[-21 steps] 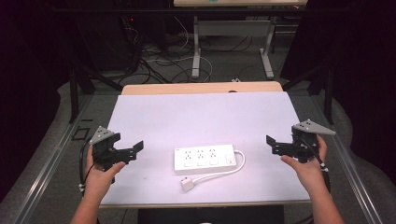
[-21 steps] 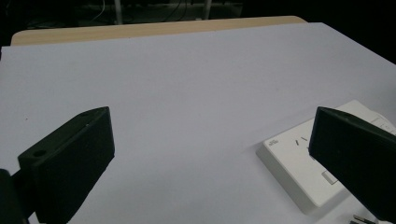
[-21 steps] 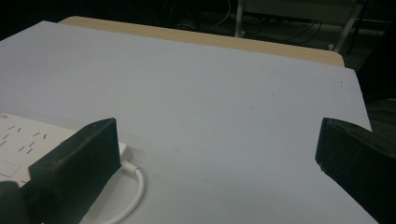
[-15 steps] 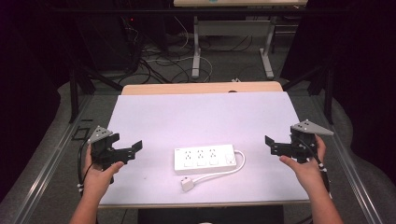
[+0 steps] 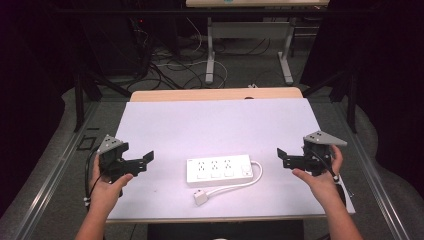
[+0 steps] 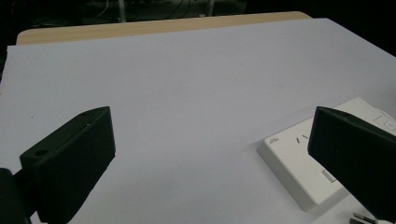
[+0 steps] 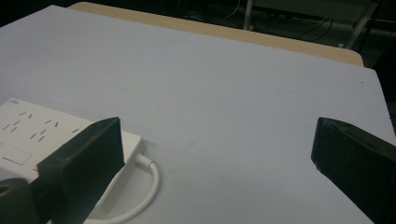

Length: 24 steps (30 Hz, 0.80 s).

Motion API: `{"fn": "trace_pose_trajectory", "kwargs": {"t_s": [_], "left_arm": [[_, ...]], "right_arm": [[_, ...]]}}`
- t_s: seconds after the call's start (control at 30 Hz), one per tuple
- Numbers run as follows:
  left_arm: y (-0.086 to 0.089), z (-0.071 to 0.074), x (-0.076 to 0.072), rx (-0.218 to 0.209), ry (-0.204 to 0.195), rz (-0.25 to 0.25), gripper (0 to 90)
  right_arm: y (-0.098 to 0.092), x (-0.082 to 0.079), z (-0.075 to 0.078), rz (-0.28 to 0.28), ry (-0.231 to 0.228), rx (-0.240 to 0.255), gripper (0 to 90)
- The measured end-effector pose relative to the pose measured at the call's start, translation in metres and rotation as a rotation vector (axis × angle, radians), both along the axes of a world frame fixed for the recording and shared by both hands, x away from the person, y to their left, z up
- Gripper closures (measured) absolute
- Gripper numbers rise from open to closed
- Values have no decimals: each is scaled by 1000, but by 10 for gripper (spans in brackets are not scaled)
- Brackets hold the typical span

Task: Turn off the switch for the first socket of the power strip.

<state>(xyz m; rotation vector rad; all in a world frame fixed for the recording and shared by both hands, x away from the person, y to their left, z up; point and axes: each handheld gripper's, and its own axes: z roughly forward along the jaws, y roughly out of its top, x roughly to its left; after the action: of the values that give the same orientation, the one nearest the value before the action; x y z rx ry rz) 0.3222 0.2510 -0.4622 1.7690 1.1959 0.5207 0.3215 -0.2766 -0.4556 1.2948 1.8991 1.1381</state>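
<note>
High view: a white power strip (image 5: 219, 170) lies on the table (image 5: 220, 120) between the left gripper (image 5: 148, 159) and right gripper (image 5: 281, 156). Both sets of jaws stand released, grasping nothing. The strip's plug (image 5: 200, 198) rests just beside it.

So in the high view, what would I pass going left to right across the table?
Left gripper → plug → power strip → the cord's loop → right gripper. Both grippers hang with open jaws, apart from the strip.
</note>
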Motion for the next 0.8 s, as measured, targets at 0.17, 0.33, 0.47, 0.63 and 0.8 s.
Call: {"fn": "trace_pose_trajectory", "kwargs": {"t_s": [0.17, 0.33, 0.47, 0.63, 0.8], "left_arm": [[-1, 0, -1, 2, -1, 1, 7], [0, 2, -2, 3, -6, 5, 11], [1, 3, -2, 2, -11, 11, 16], [2, 5, -3, 0, -16, 15, 19], [2, 5, -3, 0, -20, 16, 23]], "right_arm": [[6, -2, 6, 26, 2, -17, 152], [15, -4, 13, 60, -12, -46, 167], [22, -3, 18, 86, -9, -53, 174], [35, -1, 22, 119, 13, -61, 195], [47, 2, 26, 150, 48, -64, 266]]}}
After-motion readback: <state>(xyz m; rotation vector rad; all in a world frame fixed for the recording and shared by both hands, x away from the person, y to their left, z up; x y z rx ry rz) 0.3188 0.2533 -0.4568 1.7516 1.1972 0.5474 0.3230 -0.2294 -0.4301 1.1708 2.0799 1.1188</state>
